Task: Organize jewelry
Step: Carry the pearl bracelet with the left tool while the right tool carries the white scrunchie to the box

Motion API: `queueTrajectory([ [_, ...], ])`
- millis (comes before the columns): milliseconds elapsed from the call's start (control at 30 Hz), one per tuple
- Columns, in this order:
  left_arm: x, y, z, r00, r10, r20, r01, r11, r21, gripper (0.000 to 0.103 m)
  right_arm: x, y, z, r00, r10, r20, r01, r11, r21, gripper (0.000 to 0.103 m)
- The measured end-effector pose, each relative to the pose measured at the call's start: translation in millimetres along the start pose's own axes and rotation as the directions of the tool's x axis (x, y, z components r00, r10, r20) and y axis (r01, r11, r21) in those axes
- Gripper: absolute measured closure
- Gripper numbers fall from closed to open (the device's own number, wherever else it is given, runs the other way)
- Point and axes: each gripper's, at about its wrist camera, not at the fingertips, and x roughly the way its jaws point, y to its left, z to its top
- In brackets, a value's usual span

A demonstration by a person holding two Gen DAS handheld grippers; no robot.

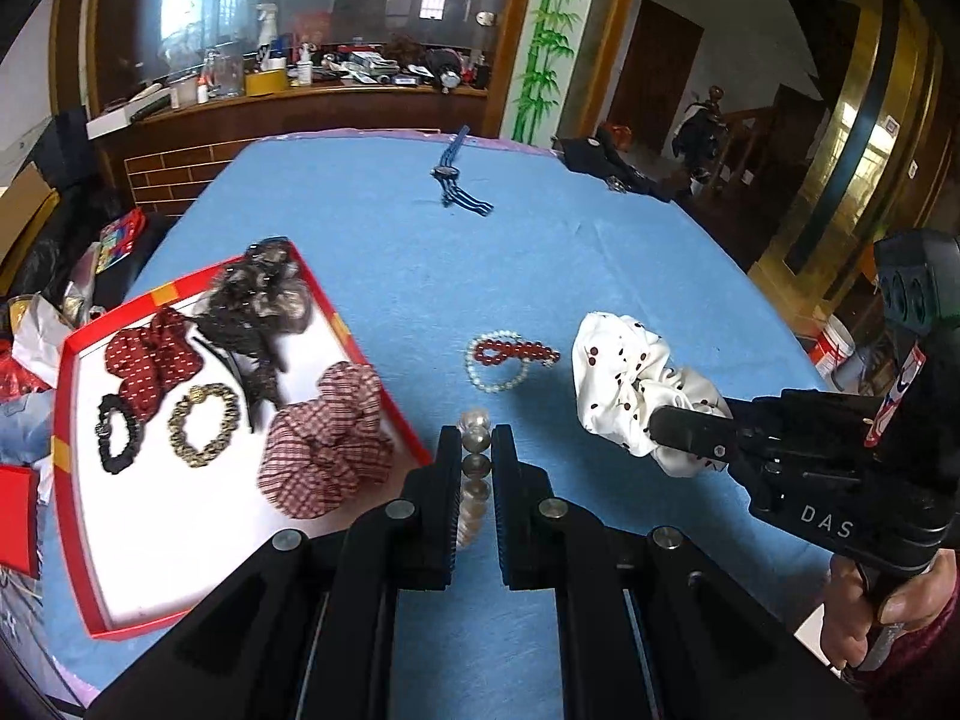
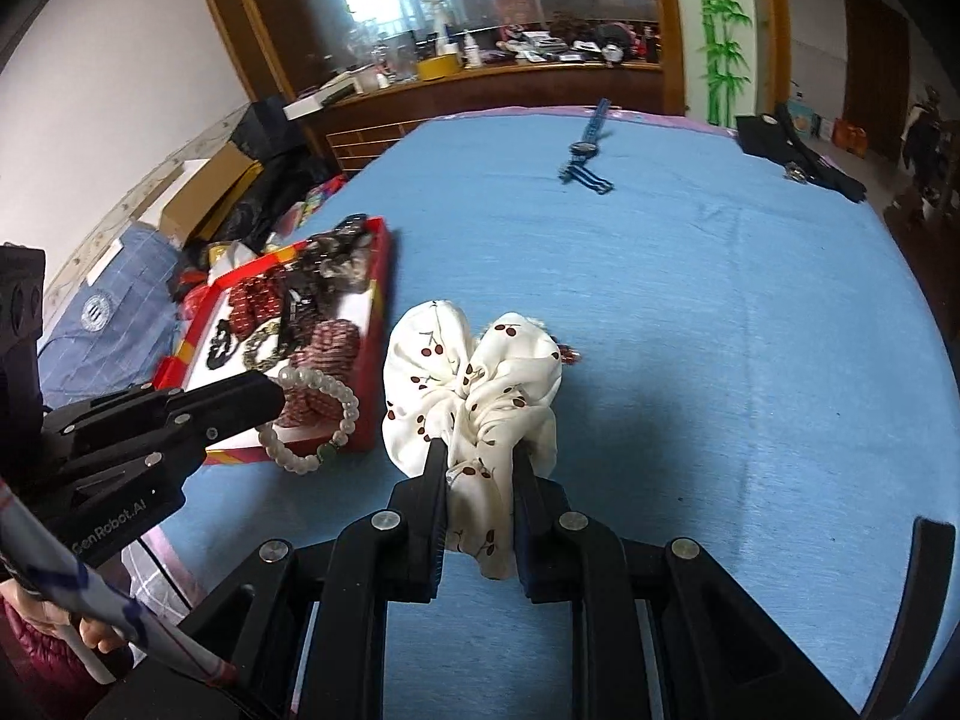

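Note:
My left gripper (image 1: pixel 477 441) is shut on a pale bead bracelet (image 1: pixel 474 468) and holds it just right of the red tray (image 1: pixel 78 540); the bracelet also shows in the right wrist view (image 2: pixel 324 414), hanging from the left gripper (image 2: pixel 273 399). My right gripper (image 2: pixel 480 453) is shut on a white cherry-print scrunchie (image 2: pixel 474 372), lifted over the blue cloth; it also shows in the left wrist view (image 1: pixel 624 384). The tray holds a red dotted scrunchie (image 1: pixel 153 360), a plaid scrunchie (image 1: pixel 330 438), a black lace one (image 1: pixel 258 300), a gold bracelet (image 1: pixel 204 423) and a black band (image 1: pixel 120 441).
A red bead bracelet and a pale bead bracelet (image 1: pixel 507 357) lie together on the blue tablecloth (image 1: pixel 420 276). A blue watch (image 1: pixel 456 174) lies at the far side. A black item (image 1: pixel 606 162) sits at the far right corner. Clutter lies beyond the table's left edge.

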Motion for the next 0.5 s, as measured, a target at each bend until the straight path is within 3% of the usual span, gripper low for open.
queueTrajectory([
  [500,-37,51,-7,0.993,0.091,0.075,-0.084,0.993,-0.083,0.094,12,60,17,0.997,0.077,0.000,-0.076,0.991,-0.107,0.081],
])
